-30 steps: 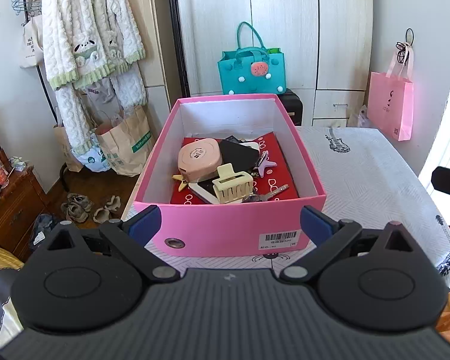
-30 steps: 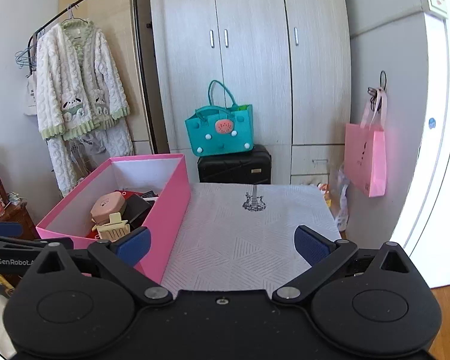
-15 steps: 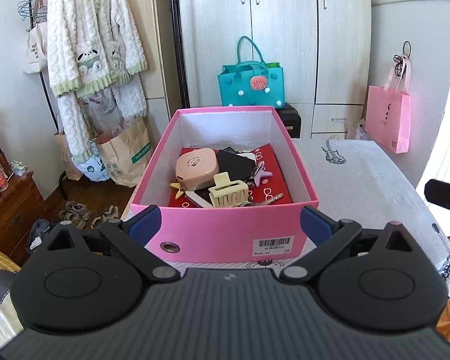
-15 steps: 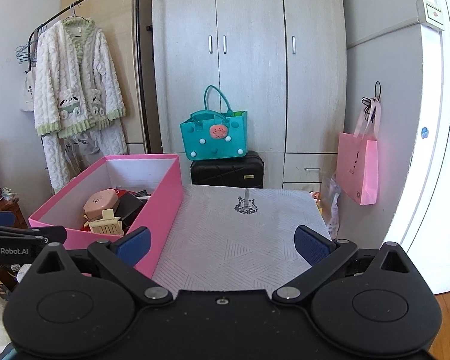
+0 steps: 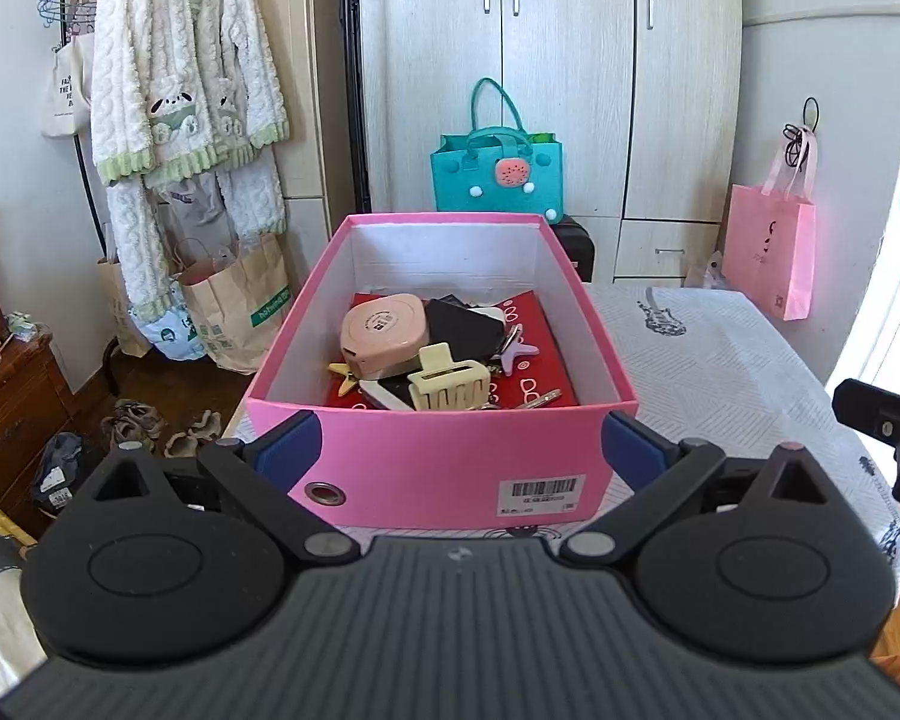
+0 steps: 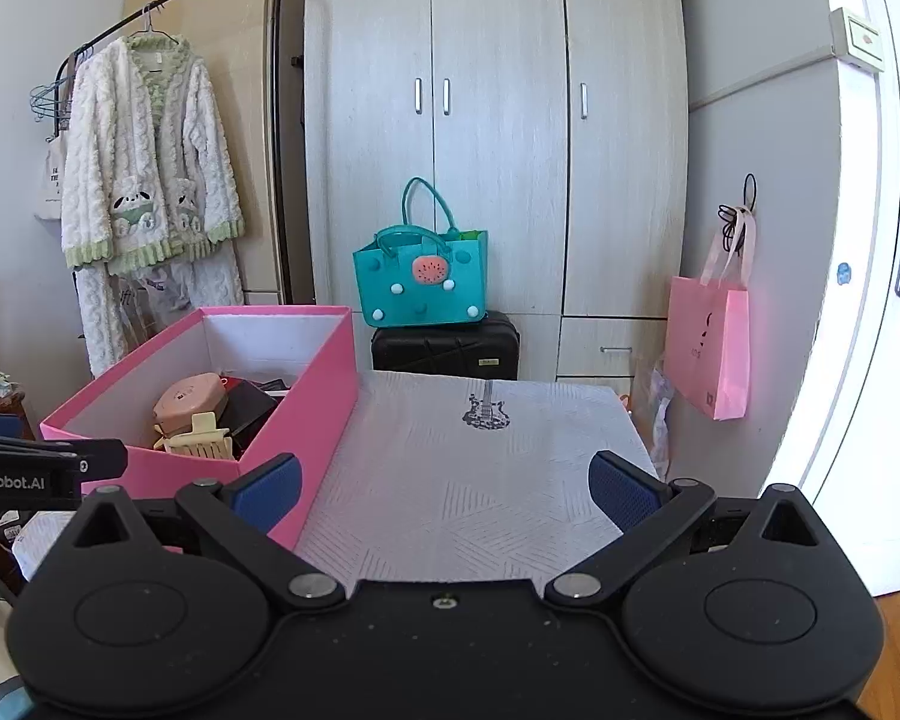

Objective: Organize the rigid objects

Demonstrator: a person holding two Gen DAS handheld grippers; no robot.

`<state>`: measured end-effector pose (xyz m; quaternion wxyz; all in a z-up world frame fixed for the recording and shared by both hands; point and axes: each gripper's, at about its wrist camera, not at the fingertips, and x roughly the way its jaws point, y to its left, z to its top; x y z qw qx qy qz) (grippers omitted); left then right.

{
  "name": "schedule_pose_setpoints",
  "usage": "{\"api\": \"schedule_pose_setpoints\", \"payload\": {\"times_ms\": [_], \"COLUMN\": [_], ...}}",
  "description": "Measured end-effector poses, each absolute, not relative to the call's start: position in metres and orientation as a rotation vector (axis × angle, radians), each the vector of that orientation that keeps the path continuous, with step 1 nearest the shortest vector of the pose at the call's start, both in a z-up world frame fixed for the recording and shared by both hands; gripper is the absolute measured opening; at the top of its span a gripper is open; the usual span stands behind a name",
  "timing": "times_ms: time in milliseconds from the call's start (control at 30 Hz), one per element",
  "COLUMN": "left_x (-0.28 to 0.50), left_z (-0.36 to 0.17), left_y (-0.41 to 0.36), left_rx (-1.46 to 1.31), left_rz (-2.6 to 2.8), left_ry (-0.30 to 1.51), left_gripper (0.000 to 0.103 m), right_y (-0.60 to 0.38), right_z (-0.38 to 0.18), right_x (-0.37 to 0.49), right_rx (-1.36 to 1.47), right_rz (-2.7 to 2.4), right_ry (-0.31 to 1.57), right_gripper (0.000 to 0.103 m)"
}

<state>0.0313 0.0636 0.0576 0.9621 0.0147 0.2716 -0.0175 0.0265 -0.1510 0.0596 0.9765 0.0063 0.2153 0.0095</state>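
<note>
On the white patterned surface (image 6: 480, 480) in front of you stands an open pink cardboard box (image 5: 450, 462), and the task's small rigid things lie heaped in its near half. Your left tool (image 5: 459, 450) is spread wide and holds nothing, its blue pads level with the box's front wall; your right tool (image 6: 444, 483) is equally wide and empty over the bare cloth beside the box. Uppermost sits a cream plastic claw hair clip (image 5: 449, 387), likely light and stiff but sprung, so pinch it across the solid body rather than the teeth. Behind it, the pink rounded plastic case (image 5: 383, 333) looks smooth and probably slippery; grip its flat sides squarely. A yellow star-shaped clip (image 5: 345, 377) and a thin silver metal hairpin (image 5: 540, 399) lie low on the red lining, and they probably need a fine, shallow pinch.
</note>
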Motion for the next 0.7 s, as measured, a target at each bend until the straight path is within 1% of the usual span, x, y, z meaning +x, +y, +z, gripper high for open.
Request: {"api": "schedule_pose_setpoints", "payload": {"times_ms": [500, 533, 700], "left_x": [0.0289, 0.029, 0.0299], "left_z": [0.0602, 0.0601, 0.0604], "left_y": [0.0613, 0.0614, 0.0667], "left_rx": [0.07, 0.069, 0.069], "left_rz": [-0.009, -0.003, 0.051], "left_ry": [0.543, 0.543, 0.525], "left_gripper": [0.101, 0.103, 0.103], "right_y": [-0.1511, -0.151, -0.1524], "right_z": [0.0582, 0.0583, 0.0578], "right_x": [0.0239, 0.0245, 0.0235], "right_rx": [0.024, 0.024, 0.035], "right_rz": [-0.014, -0.015, -0.026], "right_ry": [0.433, 0.434, 0.429], "right_gripper": [0.103, 0.103, 0.103]}}
